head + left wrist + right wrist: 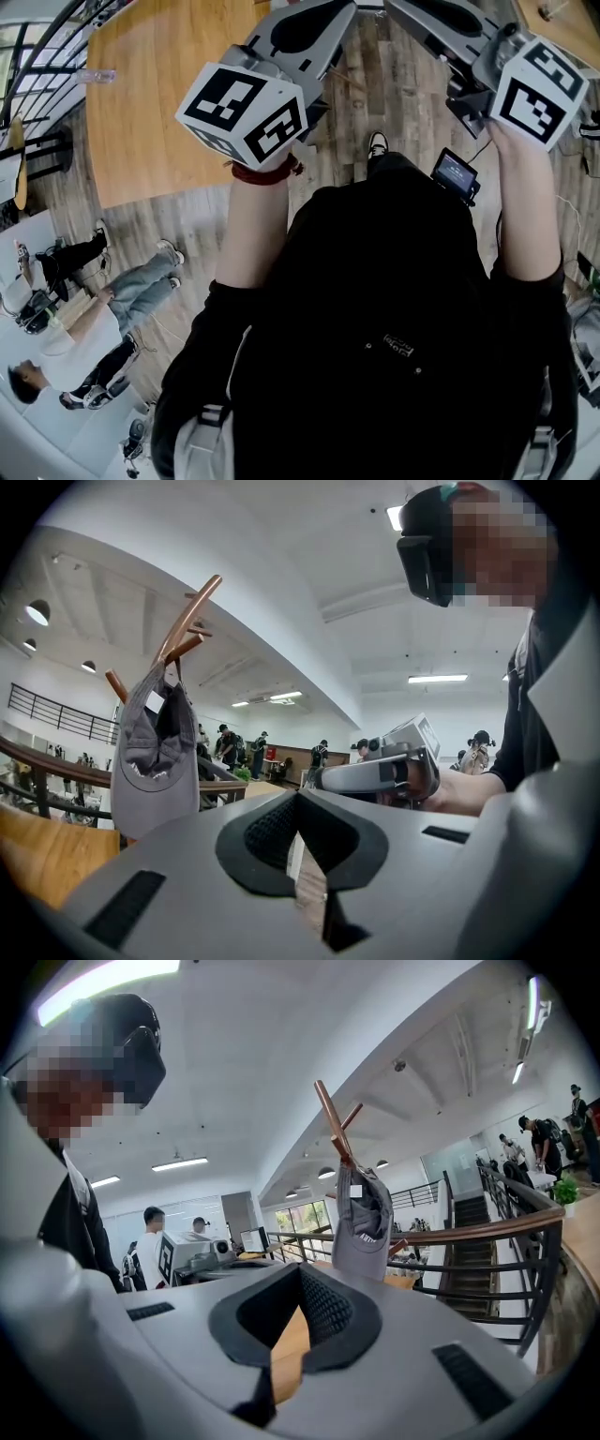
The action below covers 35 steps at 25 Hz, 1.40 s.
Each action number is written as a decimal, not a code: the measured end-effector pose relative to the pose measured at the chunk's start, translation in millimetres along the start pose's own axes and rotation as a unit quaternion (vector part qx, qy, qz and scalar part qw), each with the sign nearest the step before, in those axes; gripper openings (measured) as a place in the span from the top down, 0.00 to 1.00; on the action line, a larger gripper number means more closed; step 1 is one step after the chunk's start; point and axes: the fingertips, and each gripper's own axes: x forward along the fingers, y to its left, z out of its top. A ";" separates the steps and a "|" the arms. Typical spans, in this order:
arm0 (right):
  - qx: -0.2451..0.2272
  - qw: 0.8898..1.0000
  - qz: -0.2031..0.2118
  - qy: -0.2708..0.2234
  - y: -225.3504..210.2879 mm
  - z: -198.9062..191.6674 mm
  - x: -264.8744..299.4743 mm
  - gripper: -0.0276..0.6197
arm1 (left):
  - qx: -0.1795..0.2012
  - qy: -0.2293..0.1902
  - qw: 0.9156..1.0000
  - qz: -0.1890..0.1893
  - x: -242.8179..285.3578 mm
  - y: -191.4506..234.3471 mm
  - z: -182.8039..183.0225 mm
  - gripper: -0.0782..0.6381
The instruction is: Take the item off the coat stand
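Head view: you hold the left tool (319,23) and the right tool (441,19) raised side by side in front of your chest.

Left gripper view: your left tool is clenched on nothing. The grey cap (155,752) hangs from an upper peg of the wooden coat stand (187,621), off to the left and apart from the tool.

Right gripper view: your right tool is clenched too, and empty. The cap hangs on the stand beyond it, untouched.

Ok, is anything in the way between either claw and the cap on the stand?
Nothing visible. The grey cap hangs on the wooden coat stand with open air before it in both gripper views. Left claw and right claw are shut, empty.
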 end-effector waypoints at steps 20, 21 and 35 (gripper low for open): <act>0.006 0.998 0.065 -0.003 -113.4 38.3 18.9 0.93 | -0.003 -0.002 0.997 0.077 92.5 70.3 12.1 0.89; 0.010 0.998 0.065 -0.002 -119.5 36.0 19.9 0.93 | -0.005 -0.002 0.997 0.080 95.2 73.5 9.9 0.89; 0.021 0.997 0.074 -0.020 -142.8 41.7 21.7 0.93 | 0.007 0.006 0.995 0.100 103.1 85.0 19.1 0.89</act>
